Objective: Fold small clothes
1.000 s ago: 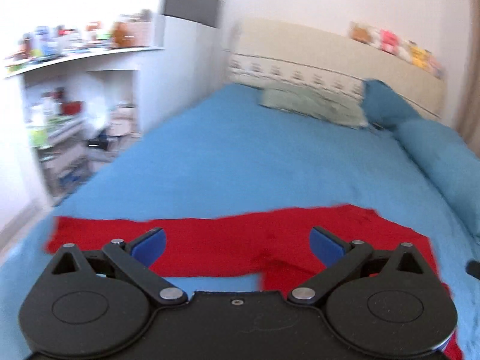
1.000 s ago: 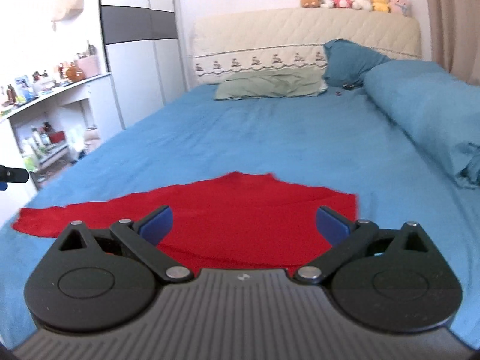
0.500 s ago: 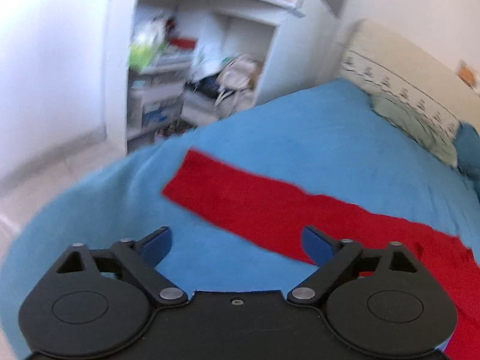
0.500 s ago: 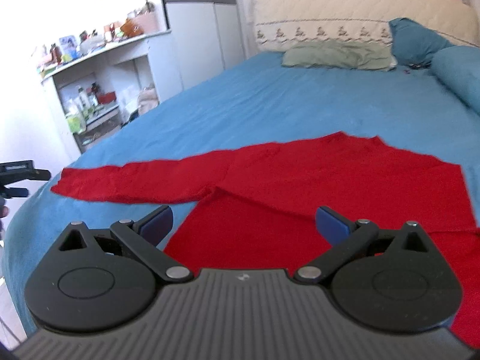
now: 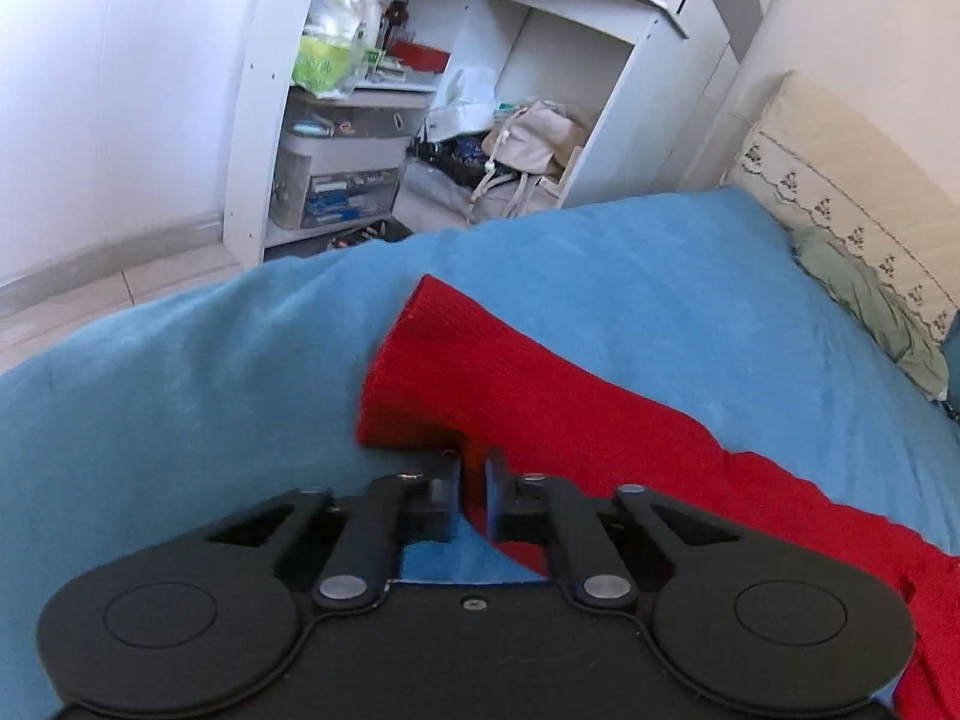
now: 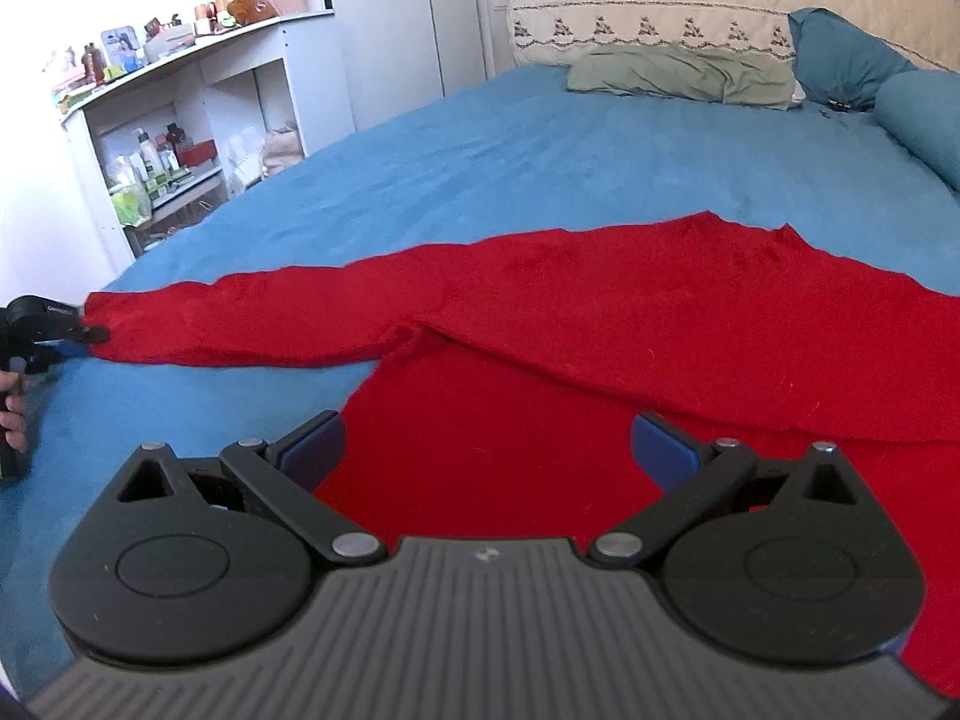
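Note:
A red long-sleeved top [image 6: 600, 330] lies spread on the blue bed [image 6: 540, 150], one sleeve stretched out to the left. My left gripper [image 5: 473, 471] is shut on the near edge of that red sleeve [image 5: 480, 372] close to its cuff; it also shows at the far left of the right wrist view [image 6: 72, 330], pinching the cuff end. My right gripper [image 6: 486, 444] is open and empty, held just above the top's body near its lower edge.
White shelves [image 5: 420, 90] crammed with bottles, boxes and bags stand left of the bed. A green pillow [image 6: 678, 75], blue pillows [image 6: 852, 60] and a padded headboard [image 6: 660, 0] with plush toys are at the far end. The bed edge drops to a tiled floor [image 5: 90, 294].
My left gripper swung left to the sleeve's cuff end, came down and shut on it. My right gripper turned left and lowered over the top's body, still open.

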Motion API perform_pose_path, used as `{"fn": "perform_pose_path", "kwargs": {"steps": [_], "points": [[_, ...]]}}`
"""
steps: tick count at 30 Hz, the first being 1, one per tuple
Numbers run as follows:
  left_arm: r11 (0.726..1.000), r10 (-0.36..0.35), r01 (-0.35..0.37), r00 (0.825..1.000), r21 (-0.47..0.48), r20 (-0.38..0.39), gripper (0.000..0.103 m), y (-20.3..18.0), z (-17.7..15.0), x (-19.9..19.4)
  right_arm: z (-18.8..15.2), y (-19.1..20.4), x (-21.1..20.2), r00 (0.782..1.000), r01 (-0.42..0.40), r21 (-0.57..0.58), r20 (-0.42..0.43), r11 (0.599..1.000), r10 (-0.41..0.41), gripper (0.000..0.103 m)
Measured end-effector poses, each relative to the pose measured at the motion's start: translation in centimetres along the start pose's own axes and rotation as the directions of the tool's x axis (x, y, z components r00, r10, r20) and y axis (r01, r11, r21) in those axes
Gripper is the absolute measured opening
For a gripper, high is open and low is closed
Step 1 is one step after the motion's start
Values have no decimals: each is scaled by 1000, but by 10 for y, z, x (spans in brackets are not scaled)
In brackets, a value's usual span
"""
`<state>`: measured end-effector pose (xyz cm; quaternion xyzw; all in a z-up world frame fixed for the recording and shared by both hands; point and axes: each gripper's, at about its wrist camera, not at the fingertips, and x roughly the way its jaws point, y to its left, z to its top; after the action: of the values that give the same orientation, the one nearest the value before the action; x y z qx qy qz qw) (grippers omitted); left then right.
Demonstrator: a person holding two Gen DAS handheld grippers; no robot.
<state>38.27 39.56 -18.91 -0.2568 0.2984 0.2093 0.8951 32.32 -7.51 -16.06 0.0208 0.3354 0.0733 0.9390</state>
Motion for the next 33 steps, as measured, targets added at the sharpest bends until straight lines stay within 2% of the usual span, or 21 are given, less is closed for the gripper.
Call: {"fn": "perform_pose_path", "kwargs": {"steps": [2,4,7,10,13,15,17,21,23,25,27,30,33], "points": [[1000,5,-5,1000,7,12,5,-4,1,-3,0,-2,3,999,45,-14,-5,999,-45,103],[998,13,-15,999,53,29,5,-14,1,-11,-1,-8,2,999,53,-3,0,999,-53,103],[995,-40,33,996,99,76,5,-38,7,-34,1,-19,-2,998,61,27,14,998,-61,103],[979,-119,96,985,178,126,5,-83,12,-61,4,-34,-13,997,74,54,27,996,-75,103],[936,-242,189,958,298,153,5,-153,10,-91,8,-52,-28,994,93,77,43,993,-96,103],[891,-324,251,935,378,142,5,-207,1,-107,10,-71,-42,992,111,97,52,989,-116,103],[841,-401,315,908,440,117,5,-261,-16,-120,11,-89,-54,989,129,119,56,984,-137,103],[730,-525,453,851,511,-4,5,-371,-70,-130,7,-138,-81,978,182,153,74,971,-195,103],[688,-549,500,832,526,-72,5,-414,-102,-124,4,-162,-93,971,209,172,77,963,-225,103],[661,-552,542,820,520,-154,5,-453,-143,-110,-2,-185,-103,964,236,191,76,953,-254,103],[650,-530,558,819,516,-219,5,-476,-180,-91,-10,-207,-112,957,264,207,67,942,-283,103],[645,-465,552,832,528,-302,5,-491,-234,-62,-25,-236,-118,952,286,239,43,928,-305,103],[623,-426,542,840,564,-336,6,-492,-264,-50,-39,-260,-116,953,285,271,21,919,-302,103]]}}
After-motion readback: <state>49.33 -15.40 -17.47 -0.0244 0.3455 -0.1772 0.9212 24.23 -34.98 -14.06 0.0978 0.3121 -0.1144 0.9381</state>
